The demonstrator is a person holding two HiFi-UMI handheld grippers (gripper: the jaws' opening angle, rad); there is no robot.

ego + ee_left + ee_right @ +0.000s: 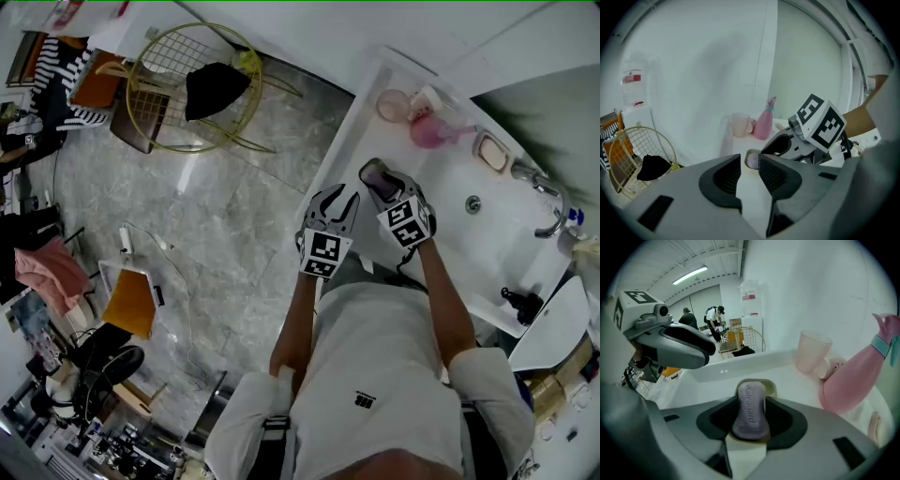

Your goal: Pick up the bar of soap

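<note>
The purple bar of soap (751, 411) stands on edge between the pads of my right gripper (751, 401), which is shut on it. Just behind it shows the rim of a cream soap dish (769, 388); I cannot tell whether the bar still touches the dish. In the head view my right gripper (380, 178) is over the white counter (356, 141) left of the basin. Beside it, my left gripper (333, 199) hangs at the counter's edge. Its jaws (747, 173) stand a little apart with nothing between them, and the soap (752, 160) shows beyond their tips.
A pink spray bottle (431, 131) and a pink cup (392, 103) stand at the counter's far end. The basin holds a drain (473, 203), with a tap (548, 202) and a second soap dish (492, 152) on its rim. A wire basket (192, 89) sits on the floor.
</note>
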